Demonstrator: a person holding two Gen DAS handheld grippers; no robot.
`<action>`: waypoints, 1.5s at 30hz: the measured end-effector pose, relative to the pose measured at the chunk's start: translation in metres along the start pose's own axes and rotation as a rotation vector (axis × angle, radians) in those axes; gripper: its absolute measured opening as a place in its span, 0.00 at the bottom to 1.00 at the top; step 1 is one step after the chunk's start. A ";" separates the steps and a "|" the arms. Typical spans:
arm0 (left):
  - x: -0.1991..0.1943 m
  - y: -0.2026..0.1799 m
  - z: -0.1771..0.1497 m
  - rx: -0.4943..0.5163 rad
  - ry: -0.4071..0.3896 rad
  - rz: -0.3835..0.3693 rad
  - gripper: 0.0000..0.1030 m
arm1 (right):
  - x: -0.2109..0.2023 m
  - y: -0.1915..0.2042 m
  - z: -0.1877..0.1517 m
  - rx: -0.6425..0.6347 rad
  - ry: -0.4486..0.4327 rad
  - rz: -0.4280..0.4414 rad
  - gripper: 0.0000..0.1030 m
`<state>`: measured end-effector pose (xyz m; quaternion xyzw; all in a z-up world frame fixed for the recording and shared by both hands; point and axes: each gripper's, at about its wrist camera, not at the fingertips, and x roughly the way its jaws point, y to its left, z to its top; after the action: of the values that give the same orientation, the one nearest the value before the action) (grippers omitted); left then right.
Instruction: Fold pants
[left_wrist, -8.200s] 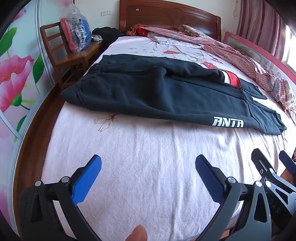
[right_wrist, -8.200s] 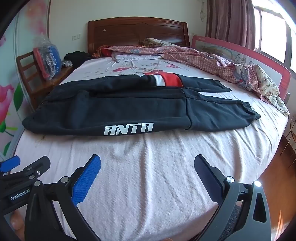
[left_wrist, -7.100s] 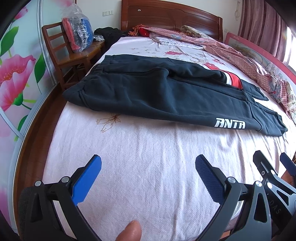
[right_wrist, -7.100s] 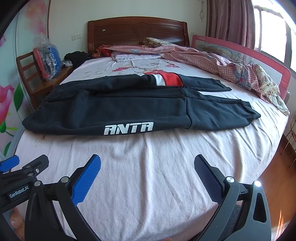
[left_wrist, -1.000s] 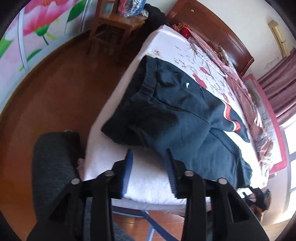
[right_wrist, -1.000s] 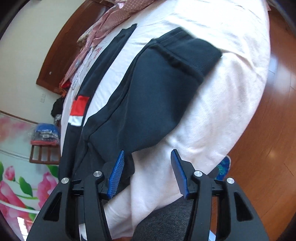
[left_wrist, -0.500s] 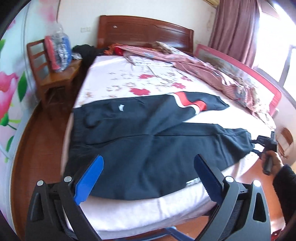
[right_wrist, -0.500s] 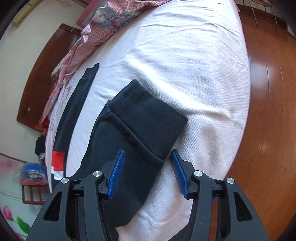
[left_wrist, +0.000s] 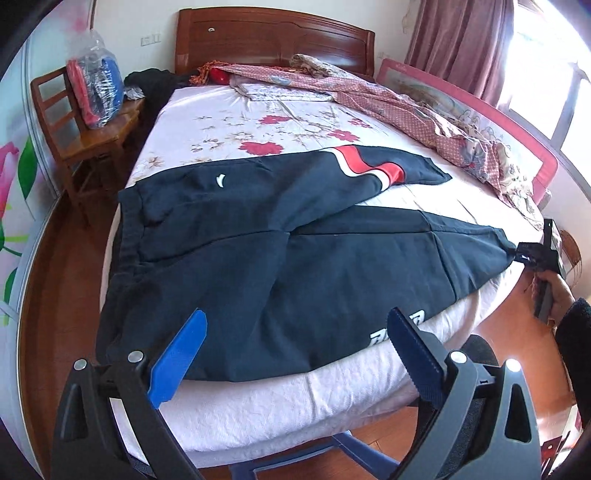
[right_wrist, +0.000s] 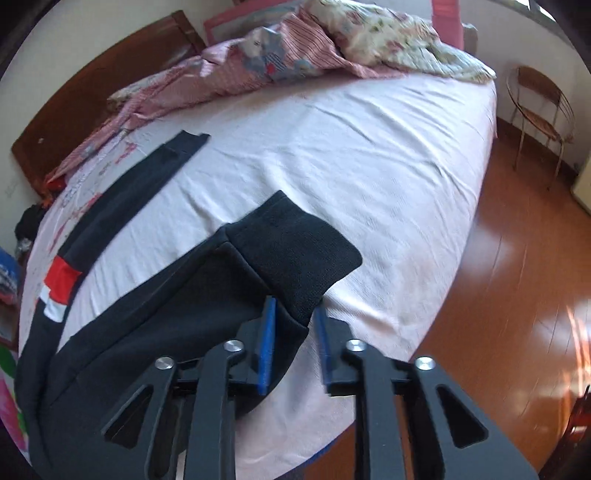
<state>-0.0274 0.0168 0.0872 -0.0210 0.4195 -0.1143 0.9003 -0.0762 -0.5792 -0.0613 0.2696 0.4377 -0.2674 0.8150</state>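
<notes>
We see a wide bed (left_wrist: 258, 122) under a pale pink sheet, flowered near the head and plain, slightly crinkled cotton toward the foot, standing on glossy red-brown wood flooring. To the left of the bed a sliding door (left_wrist: 14, 173) painted with large pink flowers lines the wall, and a wooden chair (left_wrist: 88, 140) stands just beside the mattress with a plastic-wrapped bundle (left_wrist: 98, 92) in red and blue leaning on its seat. At the head of the bed rises an arched, polished wooden headboard (left_wrist: 273, 40). Along the bed's right edge a rumpled pink patterned quilt (left_wrist: 399, 107) trails down against a padded pink guard rail (left_wrist: 476, 122), and mauve curtains (left_wrist: 461, 44) hang beyond it beside a bright window.

Across the near half of the bed lie the pants (left_wrist: 288, 251), dark navy fleece, soft and matte, waistband at the bed's left edge, legs spread apart toward the right; the farther leg carries a red and white band, the nearer one white lettering that hangs over the bed's front edge.

Our left gripper (left_wrist: 295, 350) hovers above the bed's front edge, its blue ridged pads spread wide with nothing between them. Our right gripper (right_wrist: 294, 343) sits at the bed's right corner, jaws narrowed around the ribbed cuff (right_wrist: 295, 251) of the nearer leg; whether the pads actually pinch it we cannot tell.
</notes>
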 end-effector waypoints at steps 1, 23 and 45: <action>-0.001 0.008 0.001 -0.019 0.000 0.021 0.96 | 0.002 -0.005 -0.004 0.036 0.014 -0.025 0.50; 0.145 0.316 0.112 -0.701 0.106 -0.447 0.91 | -0.126 0.272 -0.103 -0.480 -0.066 0.389 0.50; 0.258 0.363 0.093 -1.106 0.064 -0.600 0.09 | -0.106 0.360 -0.137 -0.636 0.039 0.445 0.50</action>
<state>0.2723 0.3069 -0.0950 -0.5967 0.4191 -0.1286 0.6721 0.0374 -0.2090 0.0393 0.0969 0.4447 0.0702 0.8876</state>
